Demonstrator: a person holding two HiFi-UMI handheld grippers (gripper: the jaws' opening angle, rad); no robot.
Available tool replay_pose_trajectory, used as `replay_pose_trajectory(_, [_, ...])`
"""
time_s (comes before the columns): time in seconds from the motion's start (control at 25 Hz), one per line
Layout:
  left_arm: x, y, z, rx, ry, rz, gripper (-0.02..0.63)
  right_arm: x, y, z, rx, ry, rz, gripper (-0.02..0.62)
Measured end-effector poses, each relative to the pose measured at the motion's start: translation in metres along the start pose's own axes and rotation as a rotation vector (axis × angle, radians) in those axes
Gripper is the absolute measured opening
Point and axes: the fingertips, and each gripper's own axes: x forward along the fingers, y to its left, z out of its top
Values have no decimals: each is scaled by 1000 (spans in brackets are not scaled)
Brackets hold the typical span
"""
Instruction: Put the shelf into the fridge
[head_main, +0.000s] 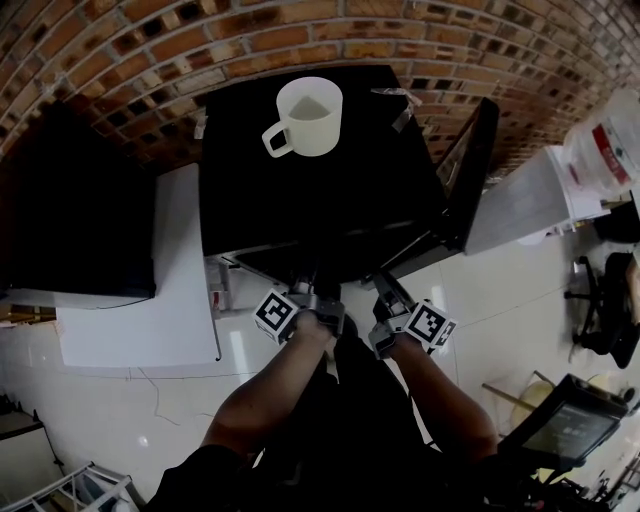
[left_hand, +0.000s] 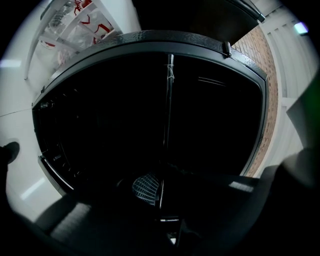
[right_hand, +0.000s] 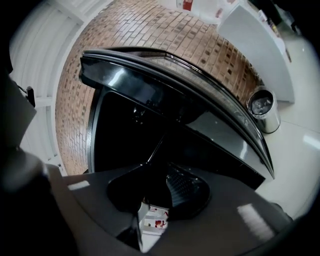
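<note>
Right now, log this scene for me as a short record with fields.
setting: black fridge against a brick wall
door: open, swung to the right in the head view
on top: white mug
shelf: thin edge at the fridge opening; how far in, cannot tell
left gripper: shut on the shelf
right gripper: open, at the fridge front

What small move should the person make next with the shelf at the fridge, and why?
Probably slide the shelf a little deeper into the fridge, keeping it level. The left claw is shut on the shelf's thin edge, the door stands open with the dark cavity right ahead, and the right claw is open.
</note>
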Motion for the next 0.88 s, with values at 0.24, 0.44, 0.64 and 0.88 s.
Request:
replay_pose_trajectory(0.24, [7, 0, 4, 108, -15, 18, 17, -19, 5, -9, -145, 36, -12, 75])
replay_pose_trajectory(0.44, [15, 1, 9, 108, -40, 12, 17, -40, 15, -15, -406, 79, -67, 35])
replay_pose_trajectory(0.64, [21, 2, 13, 111, -52, -6, 17, -61, 22, -19, -575, 98, -94, 6])
replay_pose_trajectory(0.88, [33, 1, 20, 113, -69, -26, 17, -87, 17, -16, -630, 88, -135, 6])
